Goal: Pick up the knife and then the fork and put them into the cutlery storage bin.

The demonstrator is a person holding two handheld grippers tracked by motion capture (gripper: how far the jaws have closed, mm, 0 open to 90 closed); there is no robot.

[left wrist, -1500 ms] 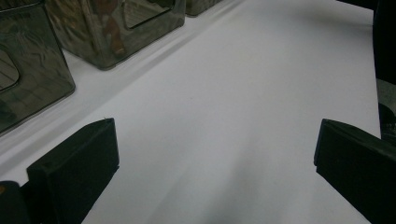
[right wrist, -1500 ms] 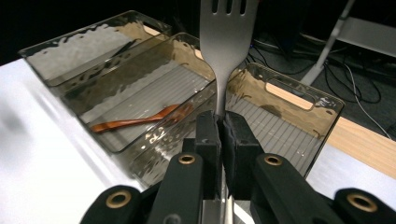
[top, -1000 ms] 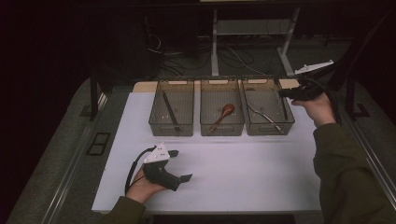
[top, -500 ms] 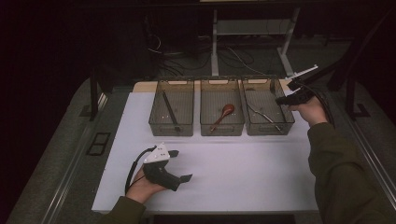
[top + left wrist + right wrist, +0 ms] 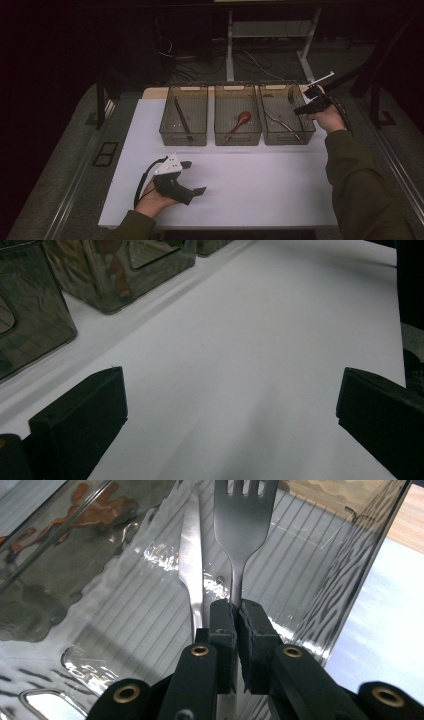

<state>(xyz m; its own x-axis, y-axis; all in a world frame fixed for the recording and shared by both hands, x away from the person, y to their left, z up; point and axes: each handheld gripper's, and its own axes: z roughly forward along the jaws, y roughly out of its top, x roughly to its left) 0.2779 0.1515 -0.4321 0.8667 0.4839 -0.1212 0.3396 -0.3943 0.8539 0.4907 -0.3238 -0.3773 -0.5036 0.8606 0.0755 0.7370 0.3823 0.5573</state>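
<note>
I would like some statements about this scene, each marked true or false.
1. The right gripper is shut on a fork. True.
2. The left gripper holds a spoon. False: its jaws stand open, with nothing between them.
3. Three bins stand in a row; the middle bin holds a spoon. True.
4. The fork is over the left bin. False: it is at the right bin.
5. A knife lies in the right bin. True.
</note>
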